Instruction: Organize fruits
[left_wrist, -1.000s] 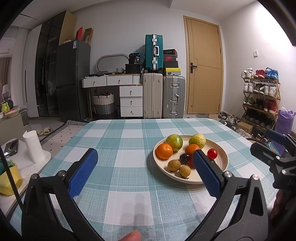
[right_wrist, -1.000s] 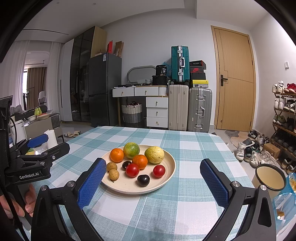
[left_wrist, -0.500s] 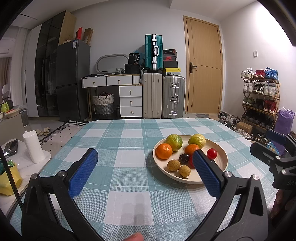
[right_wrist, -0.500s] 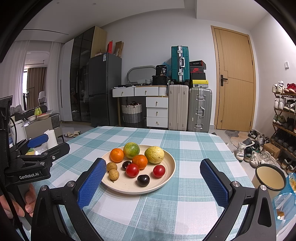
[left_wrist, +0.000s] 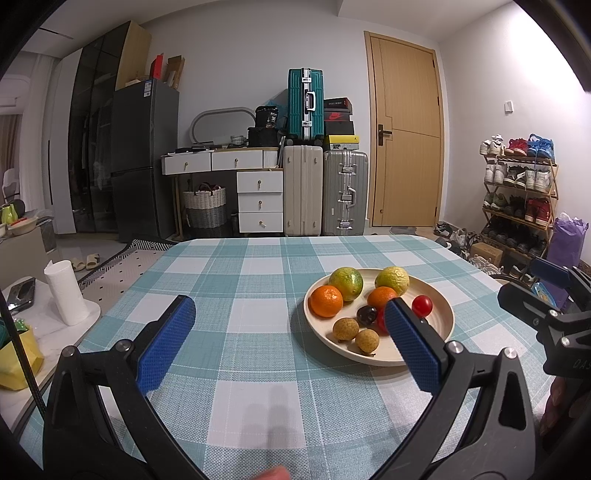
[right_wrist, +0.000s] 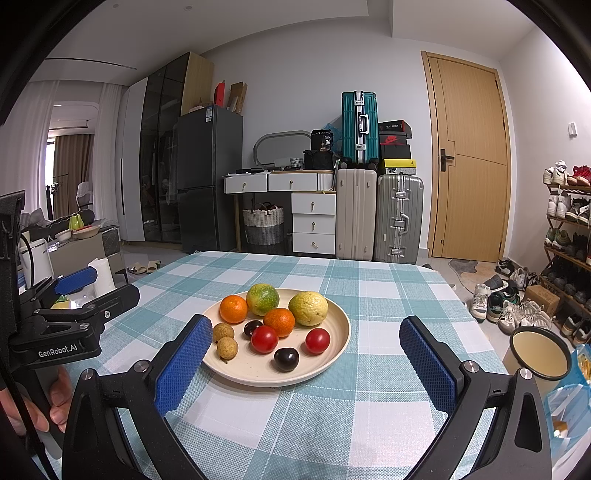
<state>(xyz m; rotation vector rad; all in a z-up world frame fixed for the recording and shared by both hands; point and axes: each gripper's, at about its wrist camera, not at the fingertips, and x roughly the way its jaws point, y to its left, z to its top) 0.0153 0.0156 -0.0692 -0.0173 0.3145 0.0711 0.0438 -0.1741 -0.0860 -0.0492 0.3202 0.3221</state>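
A cream plate (right_wrist: 332, 350) (left_wrist: 441, 325) sits on the checked tablecloth and holds all the fruit: two oranges (right_wrist: 233, 309) (right_wrist: 279, 322), a green citrus (right_wrist: 262, 298), a yellow-green citrus (right_wrist: 308, 308), two red tomatoes (right_wrist: 264, 339) (right_wrist: 317, 340), two dark plums (right_wrist: 286, 359) (right_wrist: 253, 328) and two brown longans (right_wrist: 223, 332) (right_wrist: 227, 348). My right gripper (right_wrist: 304, 363) is open and empty, just short of the plate. My left gripper (left_wrist: 288, 341) is open and empty, left of the plate; it also shows in the right wrist view (right_wrist: 74, 295).
The table (left_wrist: 258, 273) has a teal and white cloth. A paper roll (left_wrist: 65, 291) stands on a low surface to the left. A cup (right_wrist: 539, 350) and a snack bag (right_wrist: 569, 391) are off the right edge. Suitcases, drawers and a shoe rack stand beyond.
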